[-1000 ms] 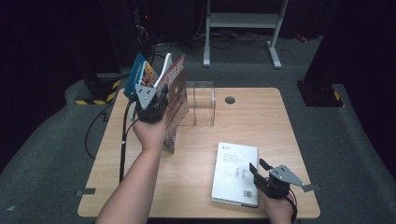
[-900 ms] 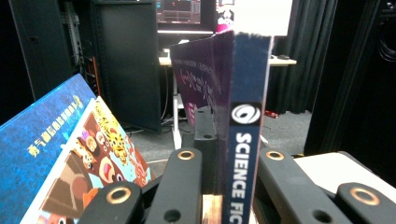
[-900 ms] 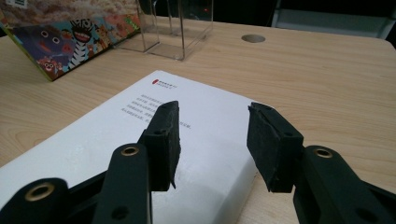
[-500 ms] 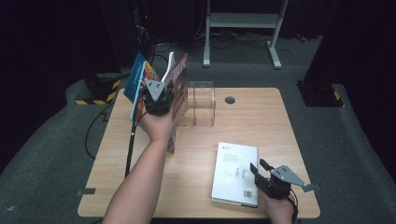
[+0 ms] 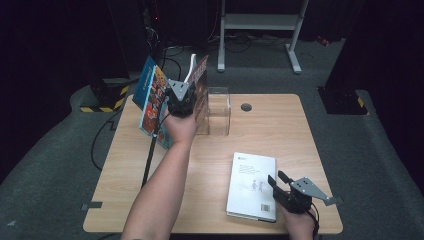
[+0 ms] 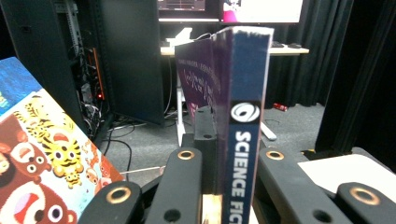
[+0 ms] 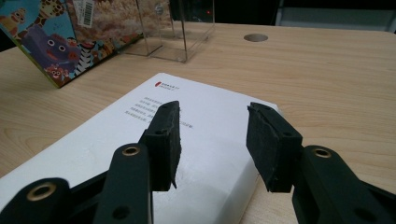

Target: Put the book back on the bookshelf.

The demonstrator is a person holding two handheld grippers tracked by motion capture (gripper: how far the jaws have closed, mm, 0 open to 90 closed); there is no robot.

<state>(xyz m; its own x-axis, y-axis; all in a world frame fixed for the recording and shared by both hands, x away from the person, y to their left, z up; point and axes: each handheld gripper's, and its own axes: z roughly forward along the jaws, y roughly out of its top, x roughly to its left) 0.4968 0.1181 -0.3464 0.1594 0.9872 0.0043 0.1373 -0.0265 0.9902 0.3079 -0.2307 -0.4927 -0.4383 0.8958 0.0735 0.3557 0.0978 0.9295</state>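
High view – left gripper: the left gripper [image 5: 182,98] is up at about 11 o'clock of the table [image 5: 280,130], jaws clamped on a dark-covered book [image 5: 202,85] that it holds on edge just beside the clear stand [image 5: 218,111]
High view – picture book: a bright picture book [image 5: 150,100] leans at 10 o'clock, left of the gripper; whether it rests in the stand I cannot tell
High view – right gripper: the right gripper [image 5: 283,187] sits at 5 o'clock, over the near edge of a white book [image 5: 250,182] lying flat
Left gripper view – grip: the jaws press on the bottom of the dark-covered book [image 6: 245,121], spine upright and facing the camera, the words "SCIENCE FIC" readable; it looks lifted, not yet set down
Left gripper view – neighbour: the picture book [image 6: 42,154] slants at 8 o'clock
Right gripper view – jaws: the pads [image 7: 166,135] stand apart with nothing between them – the white book [image 7: 154,140] lies below, untouched as far as I can see
Right gripper view – far end: the clear stand [image 7: 175,32] at 12 o'clock, the picture book [image 7: 46,42] at 10 o'clock
Progress, as a judgement: one book seems parked by the stand, the second is in the grip and about to be placed, the white one is left – roughly midway
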